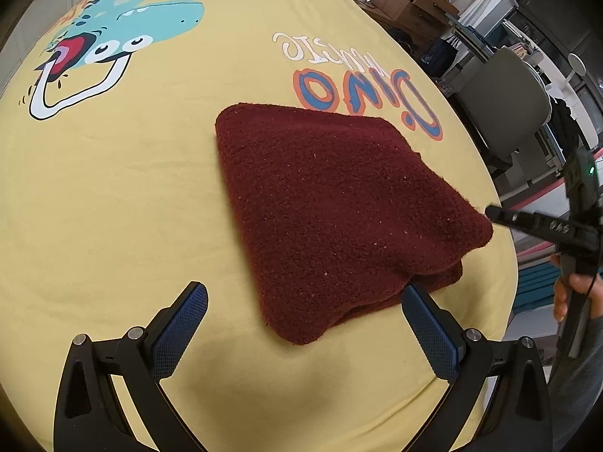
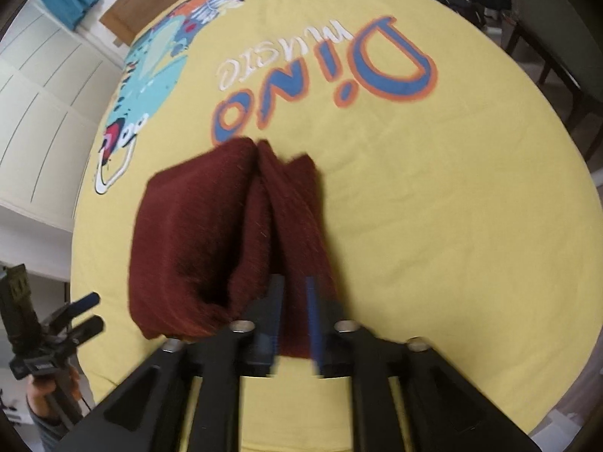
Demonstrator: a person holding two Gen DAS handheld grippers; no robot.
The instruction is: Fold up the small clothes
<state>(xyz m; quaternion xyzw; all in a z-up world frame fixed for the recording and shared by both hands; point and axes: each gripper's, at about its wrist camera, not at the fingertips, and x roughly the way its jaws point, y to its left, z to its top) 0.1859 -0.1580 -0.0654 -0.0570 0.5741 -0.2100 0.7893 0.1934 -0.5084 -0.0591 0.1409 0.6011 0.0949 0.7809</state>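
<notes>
1. While the right gripper (image 2: 294,324) pinches the folded maroon cloth (image 1: 331,203) on the yellow sheet (image 1: 113,188), the left gripper (image 1: 305,324) hovers open.
2. Tugging that corner could unravel the stacked layers.

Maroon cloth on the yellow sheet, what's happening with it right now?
A person is folding the maroon cloth on the yellow sheet with two handheld grippers. The right gripper is shut on one edge of the cloth, bunching it there. The left gripper is open just short of the near corner, holding nothing. The cloth already lies folded in layers.
</notes>
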